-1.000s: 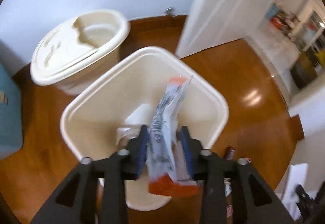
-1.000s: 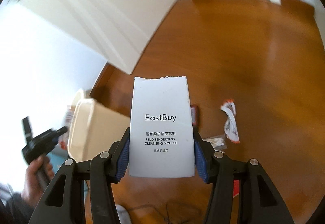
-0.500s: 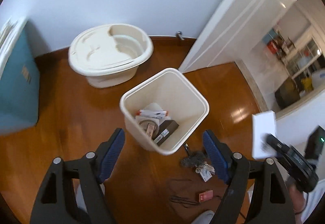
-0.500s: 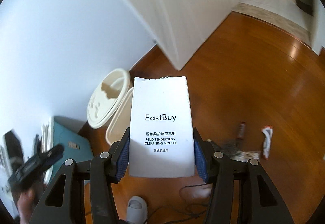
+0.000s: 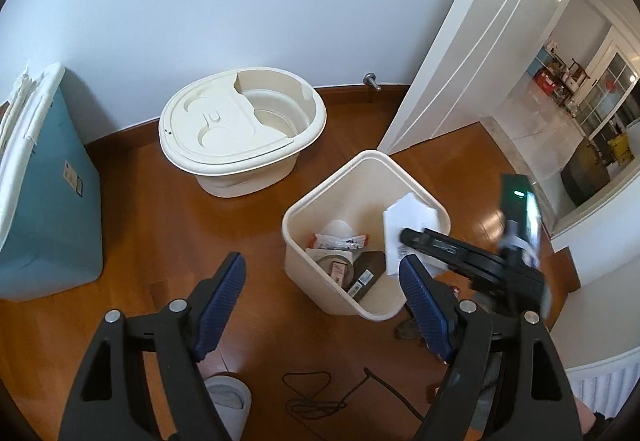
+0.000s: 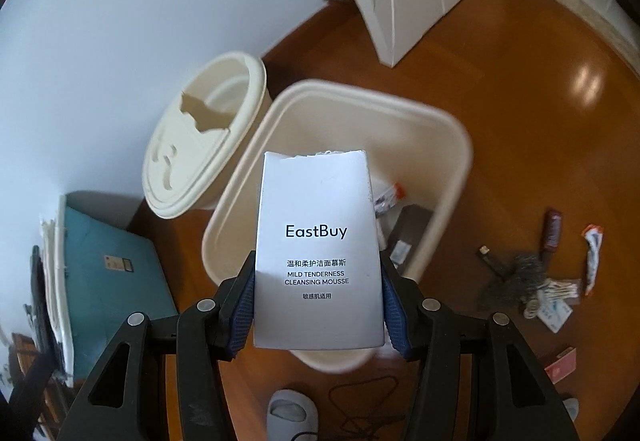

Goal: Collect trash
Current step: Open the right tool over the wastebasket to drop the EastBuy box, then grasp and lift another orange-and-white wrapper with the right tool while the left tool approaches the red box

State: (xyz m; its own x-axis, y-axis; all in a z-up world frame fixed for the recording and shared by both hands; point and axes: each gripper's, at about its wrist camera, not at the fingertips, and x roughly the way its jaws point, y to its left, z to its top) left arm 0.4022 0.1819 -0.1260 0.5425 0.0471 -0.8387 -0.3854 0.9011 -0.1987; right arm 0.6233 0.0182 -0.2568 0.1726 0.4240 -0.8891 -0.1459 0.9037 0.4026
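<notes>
White carton [image 6: 318, 253] clamped between right gripper [image 6: 318, 311] fingers, long axis along fingers, far end over open cream bin [image 6: 456, 145]. Bin directly below and ahead; release likely drops carton in. Left gripper [image 5: 320, 301] empty, fingers spread wide after opening, bin ahead, slightly right. Loose wrappers [image 6: 592, 257] remain on floor, right of bin.
</notes>
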